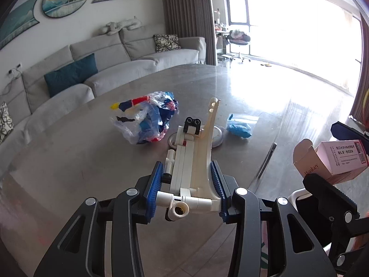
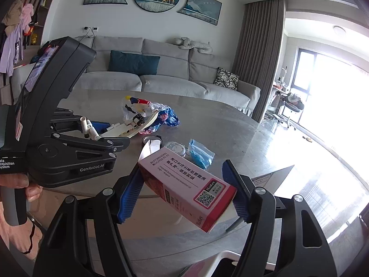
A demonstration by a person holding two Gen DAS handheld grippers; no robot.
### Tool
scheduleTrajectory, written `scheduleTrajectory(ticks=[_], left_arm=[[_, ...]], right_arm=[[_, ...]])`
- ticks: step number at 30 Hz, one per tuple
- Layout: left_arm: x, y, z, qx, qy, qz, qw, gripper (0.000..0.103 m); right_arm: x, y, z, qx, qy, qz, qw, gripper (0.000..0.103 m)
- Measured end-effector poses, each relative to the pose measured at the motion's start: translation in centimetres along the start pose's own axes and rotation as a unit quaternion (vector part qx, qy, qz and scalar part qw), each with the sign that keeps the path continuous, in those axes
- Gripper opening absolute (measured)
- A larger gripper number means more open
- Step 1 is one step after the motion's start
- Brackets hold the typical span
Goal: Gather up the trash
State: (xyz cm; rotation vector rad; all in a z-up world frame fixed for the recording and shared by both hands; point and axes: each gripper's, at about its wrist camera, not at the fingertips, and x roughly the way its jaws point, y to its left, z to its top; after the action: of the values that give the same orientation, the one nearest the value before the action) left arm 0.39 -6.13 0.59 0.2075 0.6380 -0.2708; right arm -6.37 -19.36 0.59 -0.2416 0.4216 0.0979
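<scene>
With the left gripper (image 1: 189,184) clenched on the white plastic toy piece (image 1: 193,161) and the right gripper (image 2: 184,196) on the pink carton (image 2: 184,182), both above the table's (image 1: 92,138) near edge, carry them level and keep squeezing until over a bin.

Black grippers (image 1: 188,184) with ridged blue pads (image 2: 130,198), silver screws, perhaps a red wristband.

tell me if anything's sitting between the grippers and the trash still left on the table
Nothing on the table blocks the crumpled plastic bag or the blue packet, but both grippers are full: the left gripper clamps a white plastic piece, the right gripper a pink box.
</scene>
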Motion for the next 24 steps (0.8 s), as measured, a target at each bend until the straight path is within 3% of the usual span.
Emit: scheduleTrajectory(ticks=[12, 17, 24], left_arm=[[-1.4, -10.0, -1.4, 0.075, 0.003, -0.089, 0.9932, 0.043], [-0.7, -15.7, -3.5, 0.118, 0.032, -0.128, 0.9843, 0.043], [-0.9, -22.1, -6.0, 0.173, 0.052, -0.173, 0.9681, 0.043]], right_arm=[[-5.2, -5.9, -6.1, 0.059, 0.030, -0.091, 0.994, 0.069], [-7.3, -8.7, -8.1, 0.083, 0.039, -0.135, 0.987, 0.069], [-9.1, -10.9, -11.3, 0.106, 0.057, -0.166, 0.979, 0.069]])
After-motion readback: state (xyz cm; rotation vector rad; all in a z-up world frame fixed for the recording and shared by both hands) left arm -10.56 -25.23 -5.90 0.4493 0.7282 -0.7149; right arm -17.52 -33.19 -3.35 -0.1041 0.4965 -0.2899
